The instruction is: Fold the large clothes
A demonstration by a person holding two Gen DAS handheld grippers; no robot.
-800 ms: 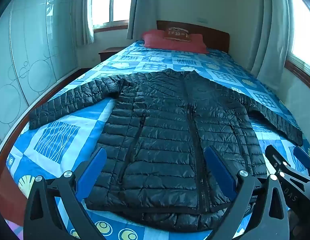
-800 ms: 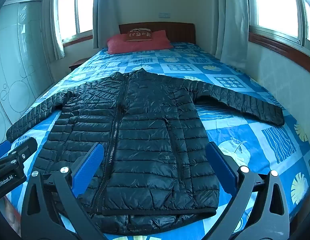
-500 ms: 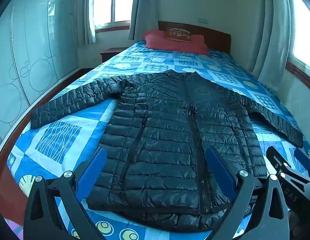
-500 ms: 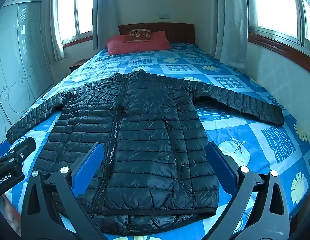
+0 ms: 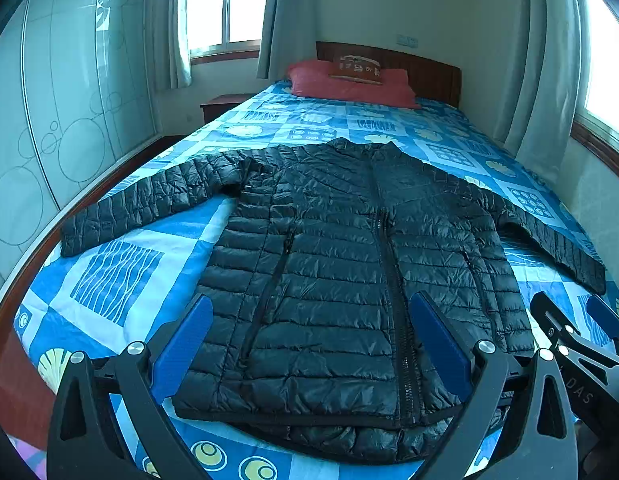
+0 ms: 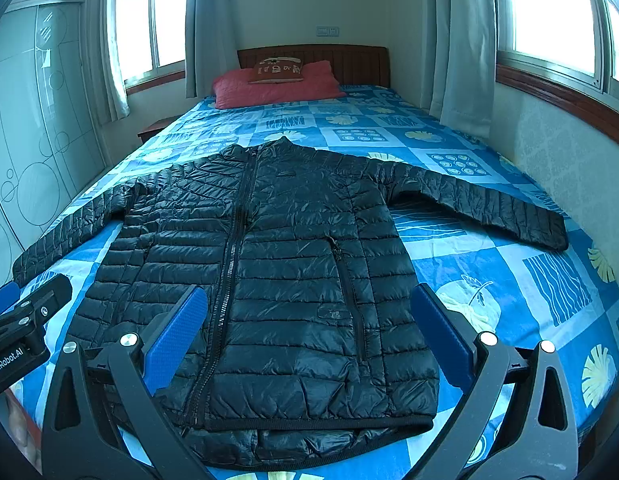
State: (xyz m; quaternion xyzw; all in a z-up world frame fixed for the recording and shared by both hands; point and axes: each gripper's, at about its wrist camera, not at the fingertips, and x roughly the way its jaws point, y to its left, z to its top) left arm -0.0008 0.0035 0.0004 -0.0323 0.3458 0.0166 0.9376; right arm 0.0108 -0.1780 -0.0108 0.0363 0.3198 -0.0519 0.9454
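Observation:
A black quilted puffer jacket (image 5: 341, 264) (image 6: 277, 264) lies flat and zipped on the bed, collar toward the headboard, both sleeves spread out sideways. Its hem lies near the foot of the bed. My left gripper (image 5: 309, 344) hovers above the hem on the left half, open, with nothing between its blue pads. Over the hem's right half my right gripper (image 6: 307, 332) hangs open and empty too. Each gripper shows at the edge of the other's view: the right gripper (image 5: 577, 332) and the left gripper (image 6: 25, 316).
The bed carries a blue patterned sheet (image 5: 121, 272) (image 6: 529, 280) and red pillows (image 5: 349, 84) (image 6: 273, 80) at a wooden headboard. A glass-fronted wardrobe (image 5: 49, 120) runs along the left side, a wall with curtained windows (image 6: 549, 32) along the right. A nightstand (image 5: 225, 104) stands far left.
Both views have tilted up slightly, so the jacket sits a little lower in frame. Both grippers stay open; the jacket has not moved.

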